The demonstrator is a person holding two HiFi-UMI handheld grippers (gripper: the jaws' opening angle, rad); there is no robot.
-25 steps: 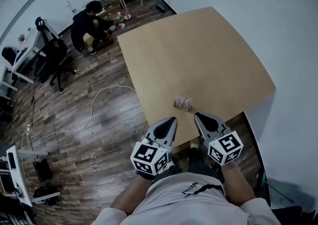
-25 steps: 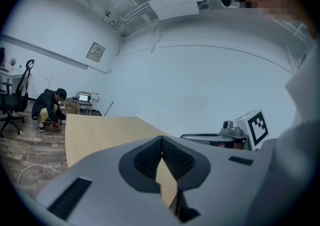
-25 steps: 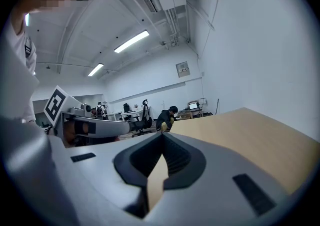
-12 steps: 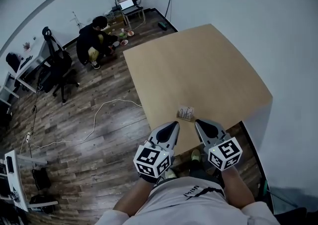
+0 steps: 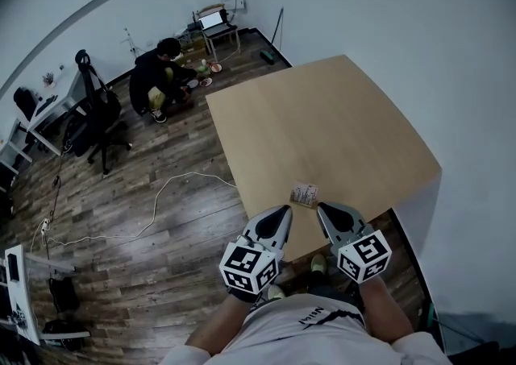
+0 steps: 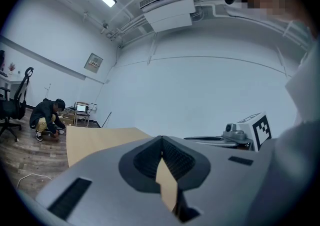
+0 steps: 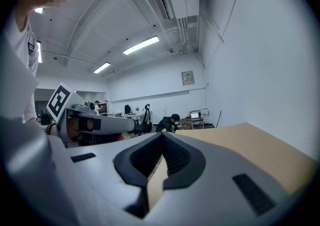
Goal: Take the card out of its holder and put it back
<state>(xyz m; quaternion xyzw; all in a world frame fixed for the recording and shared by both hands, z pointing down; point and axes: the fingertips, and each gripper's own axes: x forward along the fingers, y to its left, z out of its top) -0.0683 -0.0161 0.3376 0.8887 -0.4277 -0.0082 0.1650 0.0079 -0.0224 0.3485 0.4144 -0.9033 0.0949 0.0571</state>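
Note:
A small card holder (image 5: 305, 193) with a card in it stands on the light wooden table (image 5: 322, 126), close to the near edge. My left gripper (image 5: 284, 211) is just short of it on the left, over the table's edge, with its jaws shut and nothing in them. My right gripper (image 5: 321, 209) hovers just short of it on the right, also shut and empty. In the left gripper view the dark pads of the left gripper (image 6: 162, 138) meet at the tip. The right gripper view shows the right gripper (image 7: 162, 135) closed the same way. The holder is hidden in both gripper views.
A white wall (image 5: 451, 73) runs along the table's far and right sides. On the wooden floor to the left lie a white cable (image 5: 157, 194) and an office chair (image 5: 97, 118). A person (image 5: 165, 69) crouches at the back near a laptop stand (image 5: 214, 21).
The head view has shifted, so the table and holder sit lower in the picture. Both grippers stay shut and look slightly closer to the holder.

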